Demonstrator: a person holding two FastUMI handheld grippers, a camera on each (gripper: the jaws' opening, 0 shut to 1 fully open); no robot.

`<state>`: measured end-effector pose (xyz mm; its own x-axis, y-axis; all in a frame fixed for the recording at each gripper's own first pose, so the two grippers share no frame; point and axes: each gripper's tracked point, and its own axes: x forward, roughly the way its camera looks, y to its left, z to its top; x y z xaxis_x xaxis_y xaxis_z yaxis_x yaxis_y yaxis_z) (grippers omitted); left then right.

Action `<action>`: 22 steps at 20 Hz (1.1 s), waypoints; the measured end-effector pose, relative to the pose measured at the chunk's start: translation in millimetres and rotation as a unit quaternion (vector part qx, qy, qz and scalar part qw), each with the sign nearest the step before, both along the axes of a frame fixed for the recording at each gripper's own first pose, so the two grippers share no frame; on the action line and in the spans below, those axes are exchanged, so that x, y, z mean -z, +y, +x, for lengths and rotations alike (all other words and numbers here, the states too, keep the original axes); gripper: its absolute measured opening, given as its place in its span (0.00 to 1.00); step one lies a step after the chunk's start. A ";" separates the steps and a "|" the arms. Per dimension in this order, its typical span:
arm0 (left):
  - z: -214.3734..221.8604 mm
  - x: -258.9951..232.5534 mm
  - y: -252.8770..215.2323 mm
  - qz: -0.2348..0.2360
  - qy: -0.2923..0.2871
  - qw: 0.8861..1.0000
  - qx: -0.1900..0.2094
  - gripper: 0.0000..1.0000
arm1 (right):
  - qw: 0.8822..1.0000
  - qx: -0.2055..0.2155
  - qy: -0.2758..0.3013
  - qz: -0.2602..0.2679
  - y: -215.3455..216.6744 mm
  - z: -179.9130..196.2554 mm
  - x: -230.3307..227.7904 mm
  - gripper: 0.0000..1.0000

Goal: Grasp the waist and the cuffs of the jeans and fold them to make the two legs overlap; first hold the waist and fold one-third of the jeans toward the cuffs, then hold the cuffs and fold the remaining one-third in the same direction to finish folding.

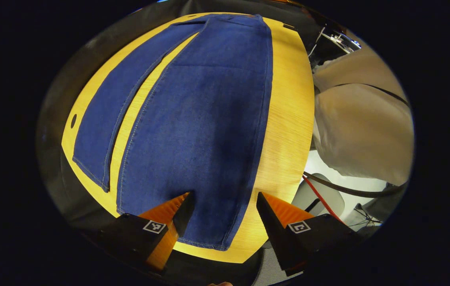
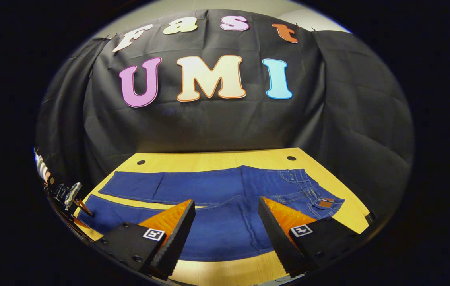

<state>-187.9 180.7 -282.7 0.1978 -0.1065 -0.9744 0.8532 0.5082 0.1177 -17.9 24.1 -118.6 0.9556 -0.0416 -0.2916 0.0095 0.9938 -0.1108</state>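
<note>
**Jeans lie flat and unfolded as two open grippers close in**

A pair of blue jeans (image 1: 193,119) is spread flat on a yellow wooden table (image 1: 288,119), both legs laid out side by side with a strip of tabletop showing between them; no fold has yet been made. In the left gripper view, the left gripper (image 1: 223,210) hangs over the cuff end of the nearer leg, fingers spread wide and holding nothing, the hem (image 1: 205,243) lying just below them. In the right gripper view, the right gripper (image 2: 227,216) faces the jeans from the table's long side, its fingers likewise parted and empty, with the waist (image 2: 308,190) and its small leather patch off to the right.

The denim looks soft and limp, yet fairly heavy for cloth (it lies flat with barely a wrinkle), so it will likely drape and sag from any pinch point rather than hold a shape. The thick stitched edges seem the surest holds: the waistband for one gripper, the hemmed cuff for the other. A pinch at the outer edge of the nearer leg, catching both layers, should let that leg be carried over onto the far one. A person's pale sleeve (image 1: 360,127) shows beside the table.
</note>
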 end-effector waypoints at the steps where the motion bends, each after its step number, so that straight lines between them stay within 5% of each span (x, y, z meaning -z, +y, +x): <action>1: -0.7 3.4 1.2 0.007 0.004 1.000 0.002 0.96 | 1.000 -0.002 0.002 -0.006 0.3 -0.4 2.8 0.98; 14: -0.7 8.9 1.7 0.055 0.036 0.998 0.000 0.98 | 0.999 -0.027 0.016 -0.011 9.4 4.0 14.6 0.99; 18: -0.7 9.0 1.4 0.059 0.036 0.998 -0.009 0.92 | 1.000 -0.025 0.010 -0.006 3.6 -0.6 11.2 0.99; 22: 16.2 7.1 11.2 0.061 0.037 0.997 -0.023 0.59 | 1.000 -0.012 0.011 0.005 -8.3 -6.7 8.9 0.95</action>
